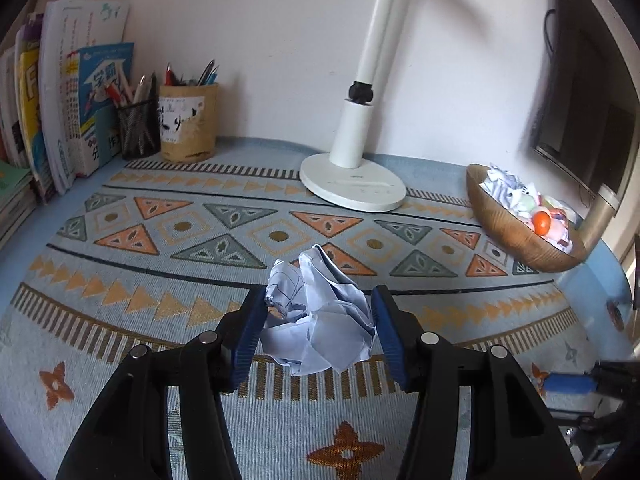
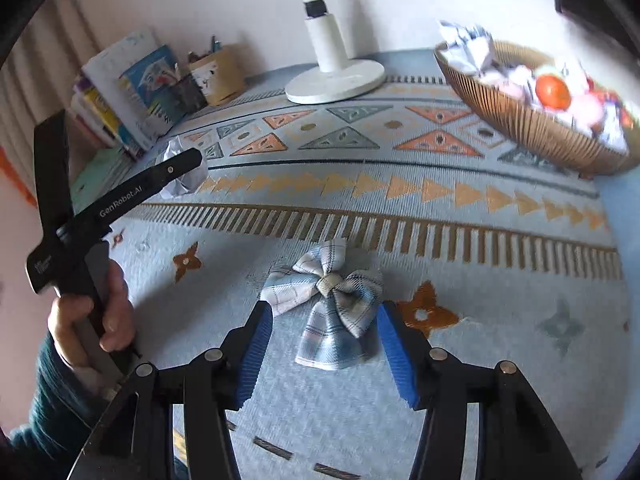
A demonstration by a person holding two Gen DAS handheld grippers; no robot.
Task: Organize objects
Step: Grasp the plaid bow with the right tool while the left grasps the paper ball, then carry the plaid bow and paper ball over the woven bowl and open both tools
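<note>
The left gripper [image 1: 318, 322] pinches a paper ball [image 1: 318, 312] that may spring loose, while the spread right gripper [image 2: 326, 350] could snag the bow [image 2: 328, 304] between its fingers.

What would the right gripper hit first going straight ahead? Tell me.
The plaid bow, lying on the patterned cloth between the right gripper's open blue pads; depth unclear.

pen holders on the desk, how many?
2, side by side at the back left by the books: a black mesh cup and a tan round holder to its right. None seem hidden.
</note>
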